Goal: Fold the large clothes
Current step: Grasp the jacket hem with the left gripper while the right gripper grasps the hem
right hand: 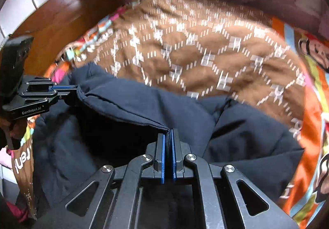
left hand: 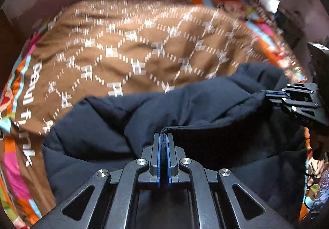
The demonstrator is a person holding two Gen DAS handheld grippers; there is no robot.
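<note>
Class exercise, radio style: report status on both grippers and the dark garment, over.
Left gripper shut on navy jacket edge. Right gripper shut on same edge. Jacket lifted over brown patterned bedspread. Nothing in the way.

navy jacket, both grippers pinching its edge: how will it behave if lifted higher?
Likely floppy: the navy jacket sags between the left gripper and right gripper. Probably bulky yet light; it looks puffy. It may drag on the brown bedspread.
</note>
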